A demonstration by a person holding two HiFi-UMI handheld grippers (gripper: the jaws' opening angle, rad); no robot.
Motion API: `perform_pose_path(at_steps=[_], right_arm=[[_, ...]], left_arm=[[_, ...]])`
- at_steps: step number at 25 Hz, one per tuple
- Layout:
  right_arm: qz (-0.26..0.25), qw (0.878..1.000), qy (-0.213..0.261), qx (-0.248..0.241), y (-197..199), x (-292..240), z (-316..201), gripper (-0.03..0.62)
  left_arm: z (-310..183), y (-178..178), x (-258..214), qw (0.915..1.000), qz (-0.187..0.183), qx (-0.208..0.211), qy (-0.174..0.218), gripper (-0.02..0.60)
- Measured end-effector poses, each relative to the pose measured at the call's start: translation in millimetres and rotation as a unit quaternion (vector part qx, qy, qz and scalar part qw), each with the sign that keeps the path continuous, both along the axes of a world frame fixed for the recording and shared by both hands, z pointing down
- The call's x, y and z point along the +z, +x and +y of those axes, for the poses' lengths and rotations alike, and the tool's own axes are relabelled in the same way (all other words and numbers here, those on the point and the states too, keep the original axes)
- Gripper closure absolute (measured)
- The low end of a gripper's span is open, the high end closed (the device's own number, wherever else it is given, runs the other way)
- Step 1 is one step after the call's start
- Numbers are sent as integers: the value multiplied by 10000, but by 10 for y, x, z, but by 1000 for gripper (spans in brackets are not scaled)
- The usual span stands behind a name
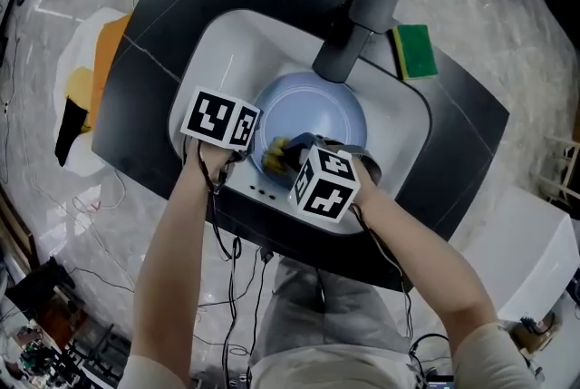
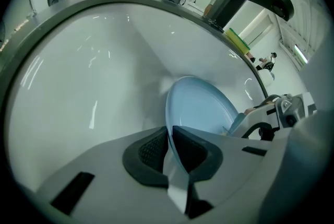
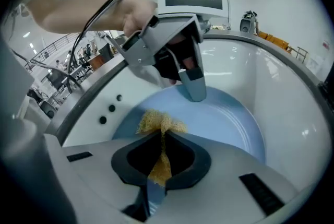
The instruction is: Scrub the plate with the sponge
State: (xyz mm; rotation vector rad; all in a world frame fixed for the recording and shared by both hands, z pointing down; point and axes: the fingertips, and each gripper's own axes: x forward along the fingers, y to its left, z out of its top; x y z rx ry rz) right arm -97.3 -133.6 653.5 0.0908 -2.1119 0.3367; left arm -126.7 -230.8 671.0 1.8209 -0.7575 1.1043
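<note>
Plate [image 3: 219, 118] lies directly ahead of our right gripper [image 3: 163, 139], which clamps the sponge [image 3: 159, 122]; our left gripper [image 2: 170, 139] pinches its rim.

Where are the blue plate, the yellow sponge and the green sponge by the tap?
Blue plate [image 1: 310, 115]: head view, bare middle of its face.
Yellow sponge [image 3: 159, 122]: right gripper view, its frayed top tuft.
Green sponge [image 1: 416, 50]: head view, middle of its green top.
</note>
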Motion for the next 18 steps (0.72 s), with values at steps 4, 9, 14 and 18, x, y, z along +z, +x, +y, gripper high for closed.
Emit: perform_pose_path(at_steps=[4,9,14,18], right_arm=[[104,9969,775,-13,16,94,-377,548],[523,9897,1229,511,297,279,-846,547],[1520,9789,1351,180,843,438,-922,548],[1757,9799,837,-446,1037,355,-553,548]], left_arm=[[61,5,23,9997,-127,217,-13,532],[147,12,88,9991,-217,374,-10,517],[198,-5,96,9987,-138,450,-212,517],[235,-13,65,9981,-67,515,-319,520]])
